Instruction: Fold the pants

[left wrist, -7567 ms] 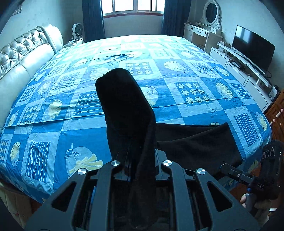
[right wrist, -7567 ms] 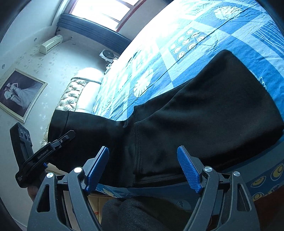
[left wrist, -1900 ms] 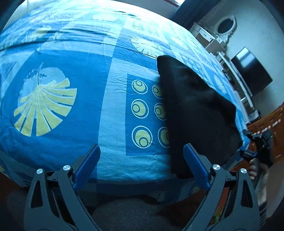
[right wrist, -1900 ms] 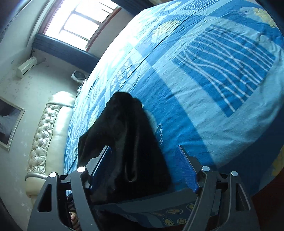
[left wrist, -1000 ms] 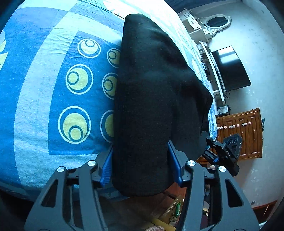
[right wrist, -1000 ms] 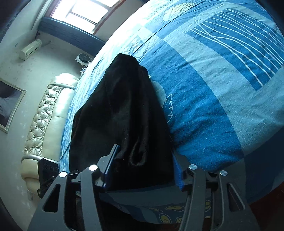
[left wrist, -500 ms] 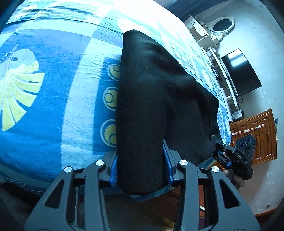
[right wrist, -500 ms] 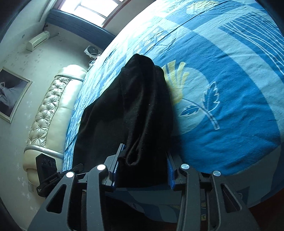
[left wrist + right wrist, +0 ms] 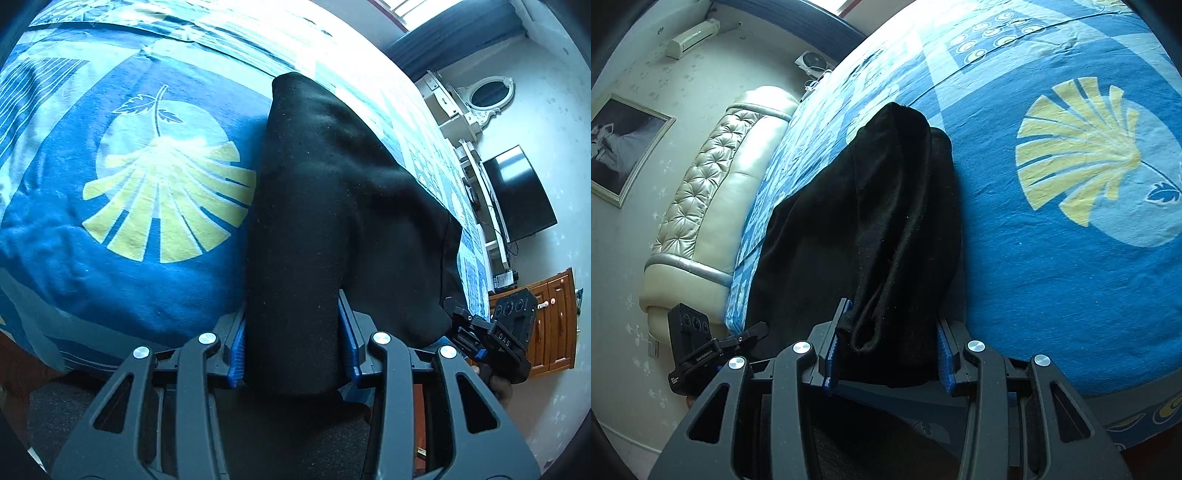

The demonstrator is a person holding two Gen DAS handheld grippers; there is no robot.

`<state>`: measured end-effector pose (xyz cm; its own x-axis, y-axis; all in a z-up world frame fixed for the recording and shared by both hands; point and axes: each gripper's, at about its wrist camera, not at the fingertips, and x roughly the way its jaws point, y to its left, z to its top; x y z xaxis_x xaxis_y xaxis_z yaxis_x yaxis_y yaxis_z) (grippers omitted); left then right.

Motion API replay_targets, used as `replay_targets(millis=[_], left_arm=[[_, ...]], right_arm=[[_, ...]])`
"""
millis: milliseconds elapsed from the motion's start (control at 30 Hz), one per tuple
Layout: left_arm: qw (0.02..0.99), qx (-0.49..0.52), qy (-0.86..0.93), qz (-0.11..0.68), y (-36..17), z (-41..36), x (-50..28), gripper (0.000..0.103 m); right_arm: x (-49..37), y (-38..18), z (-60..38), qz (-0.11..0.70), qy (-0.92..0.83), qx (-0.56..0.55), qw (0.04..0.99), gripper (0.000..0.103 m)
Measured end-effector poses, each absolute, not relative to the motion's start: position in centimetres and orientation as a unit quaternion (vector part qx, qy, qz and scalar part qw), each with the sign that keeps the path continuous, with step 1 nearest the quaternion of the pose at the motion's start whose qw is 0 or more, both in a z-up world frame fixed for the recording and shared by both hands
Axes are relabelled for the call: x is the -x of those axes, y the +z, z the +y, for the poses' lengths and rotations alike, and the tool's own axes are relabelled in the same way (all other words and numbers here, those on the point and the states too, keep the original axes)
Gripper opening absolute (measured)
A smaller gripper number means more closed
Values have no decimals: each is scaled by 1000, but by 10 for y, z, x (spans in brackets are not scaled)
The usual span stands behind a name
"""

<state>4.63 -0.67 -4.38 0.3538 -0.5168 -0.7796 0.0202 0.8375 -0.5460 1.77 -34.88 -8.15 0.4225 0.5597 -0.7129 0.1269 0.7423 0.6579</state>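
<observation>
Black pants (image 9: 332,206) lie folded in a thick band on the blue patterned bedspread (image 9: 110,258) near the bed's front edge. My left gripper (image 9: 291,350) is shut on one end of the pants, its blue pads pressing the bunched cloth from both sides. The right gripper (image 9: 491,332) shows at the far end of the pants in this view. In the right wrist view the pants (image 9: 886,221) run up and away from my right gripper (image 9: 888,354), which is shut on the other thick end. The left gripper (image 9: 701,347) appears at the lower left there.
A padded cream headboard (image 9: 713,206) runs along the bed's left end, with a framed picture (image 9: 620,147) on the wall. A television (image 9: 517,195) on a white stand, a dresser with an oval mirror (image 9: 487,96) and a wooden cabinet (image 9: 554,317) stand beyond the bed.
Both grippers closed on the ends of the pants, then slid sideways with them across the bedspread; the yellow fan motif now lies beside the pants instead of the ring pattern.
</observation>
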Motion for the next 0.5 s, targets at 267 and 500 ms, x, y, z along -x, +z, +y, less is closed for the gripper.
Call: replay_targets(millis=[267,500], left_arm=[[798,214,-167,538,-44,-12,-44,41],[799,212,-166,538,-45,-14,-45,42]], right_arm=[[-11,-87,-357,518,138,-340,773,42],[-12,-89,-358,516,140,-346,771,42]])
